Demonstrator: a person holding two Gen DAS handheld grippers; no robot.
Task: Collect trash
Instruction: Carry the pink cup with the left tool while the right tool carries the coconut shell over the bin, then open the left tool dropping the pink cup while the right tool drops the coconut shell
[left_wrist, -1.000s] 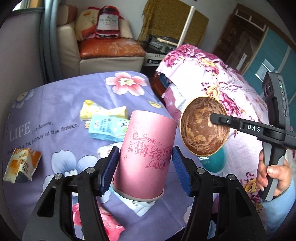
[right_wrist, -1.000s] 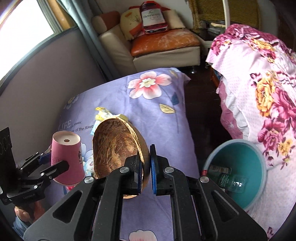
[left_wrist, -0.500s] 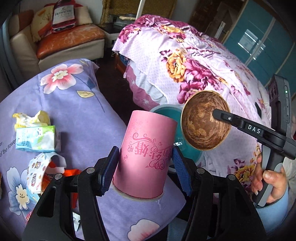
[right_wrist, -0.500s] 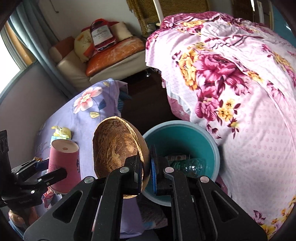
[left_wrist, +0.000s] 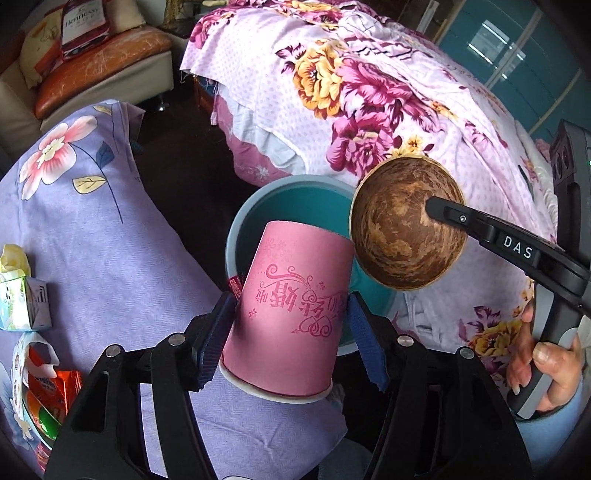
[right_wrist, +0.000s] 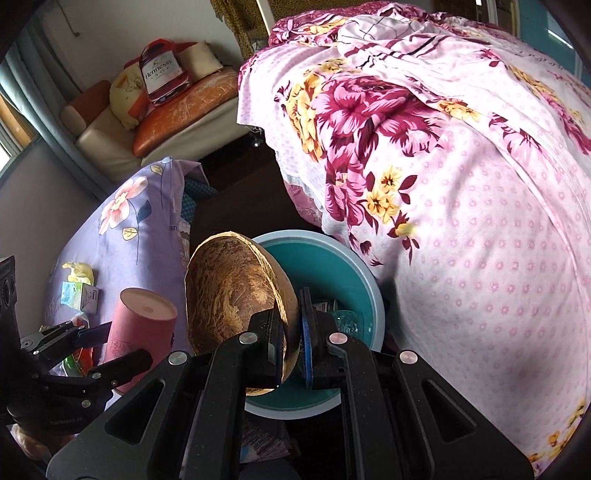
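I'm looking at a pink paper cup (left_wrist: 291, 317), matt, with a darker printed pattern and a rolled white rim. The coconut shell (left_wrist: 404, 225) is looking rough and fibrous on the outside, brown and streaky, and slightly glossier inside from the right wrist view. The bin (right_wrist: 354, 273) is reading as smooth teal plastic with a paler grey rim. Both grippers are showing matt black plastic arms with shiny metal screw heads and ribbed blue rubbery pads (left_wrist: 364, 343). The lavender bedsheet (left_wrist: 92, 229) is looking like woven cotton, matt. The snack wrappers (left_wrist: 48, 387) are looking glossy, crinkly foil.
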